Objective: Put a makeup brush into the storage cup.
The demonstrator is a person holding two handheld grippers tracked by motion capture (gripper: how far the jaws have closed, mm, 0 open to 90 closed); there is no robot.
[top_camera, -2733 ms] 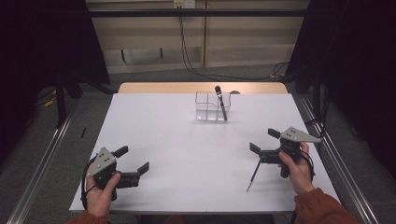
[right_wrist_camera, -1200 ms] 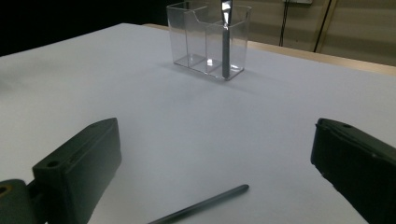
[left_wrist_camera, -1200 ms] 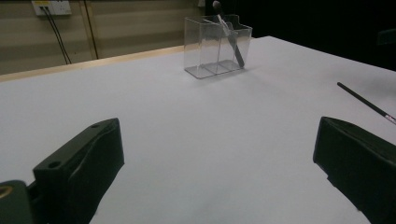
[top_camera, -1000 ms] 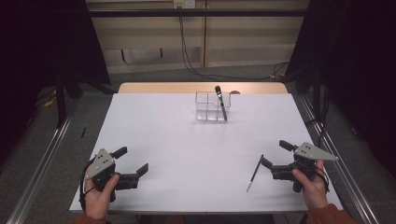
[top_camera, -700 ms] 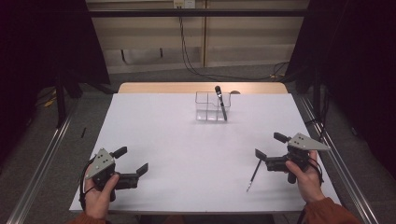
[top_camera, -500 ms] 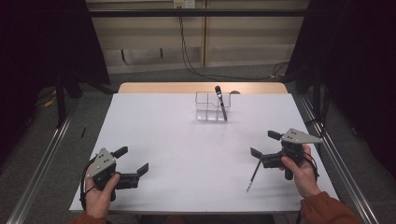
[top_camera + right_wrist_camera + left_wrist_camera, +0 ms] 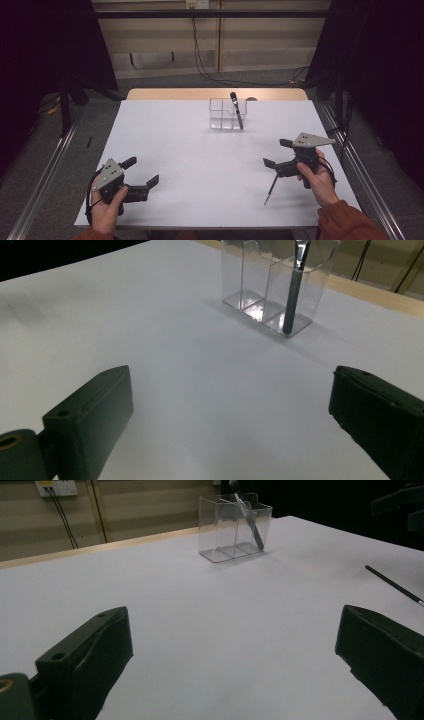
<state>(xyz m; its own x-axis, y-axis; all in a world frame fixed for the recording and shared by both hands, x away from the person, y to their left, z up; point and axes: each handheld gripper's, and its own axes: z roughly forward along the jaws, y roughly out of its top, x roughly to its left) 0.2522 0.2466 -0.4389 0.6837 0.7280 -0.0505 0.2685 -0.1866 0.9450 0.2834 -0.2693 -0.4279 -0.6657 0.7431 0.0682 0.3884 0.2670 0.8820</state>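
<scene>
**Thin black stick lies loose by the right claw**

The thin black stick (image 7: 270,189) lies flat on the white desk (image 7: 200,150), just beneath the right claw (image 7: 275,153), whose jaws stand wide, gripping nothing. The left claw (image 7: 141,171) hovers well apart, also wide. Farther back, a clear divided holder (image 7: 227,114) keeps a dark pen (image 7: 236,109) leaning upright.

White tabletop (image 7: 190,145) fills the middle, a wooden edge (image 7: 170,94) along its far side. Beyond, a beige panelled wall (image 7: 260,40) with black cables (image 7: 200,55) hanging down. Dark curtains (image 7: 45,45) flank both sides, grey floor (image 7: 40,145) below, lighting dim.
</scene>
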